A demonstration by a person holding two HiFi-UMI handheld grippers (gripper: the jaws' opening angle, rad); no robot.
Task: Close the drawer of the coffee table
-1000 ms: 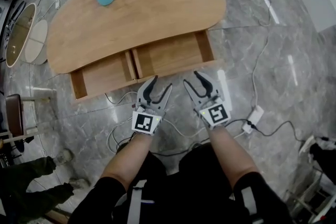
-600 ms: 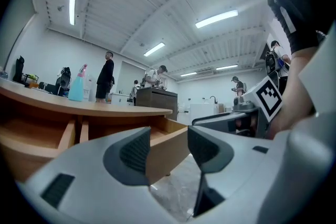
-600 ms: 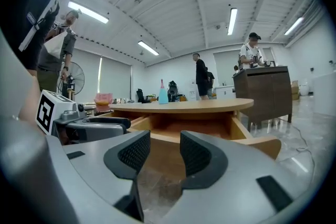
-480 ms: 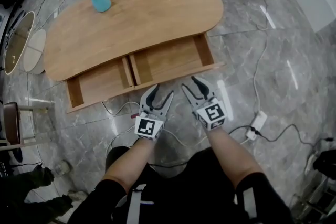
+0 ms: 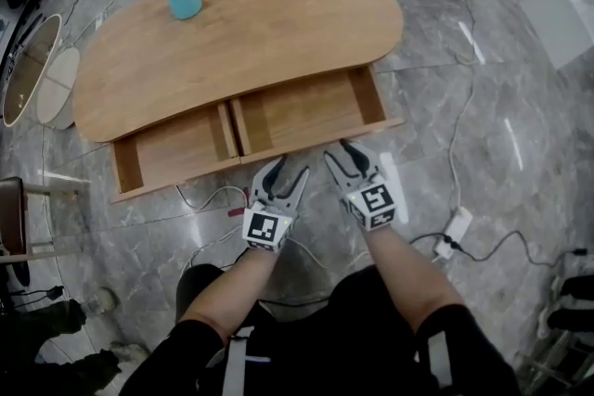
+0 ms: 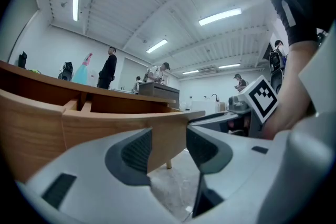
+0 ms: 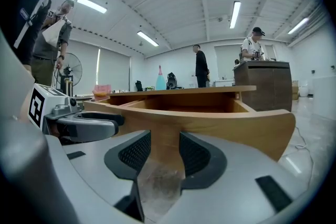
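Head view steeply down over me, my gripper views low, level, close, all sharing the drawer (image 5: 302, 111).

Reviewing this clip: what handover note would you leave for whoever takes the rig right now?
Drawer: pulled well out of the coffee table.
Left gripper: open, jaws have just been closing slightly, nothing between them, facing the front panel.
Right gripper: open, empty, alongside at the same panel; contact unclear.
Done: both grippers lined up at the front.
To do: push the drawer fully in.
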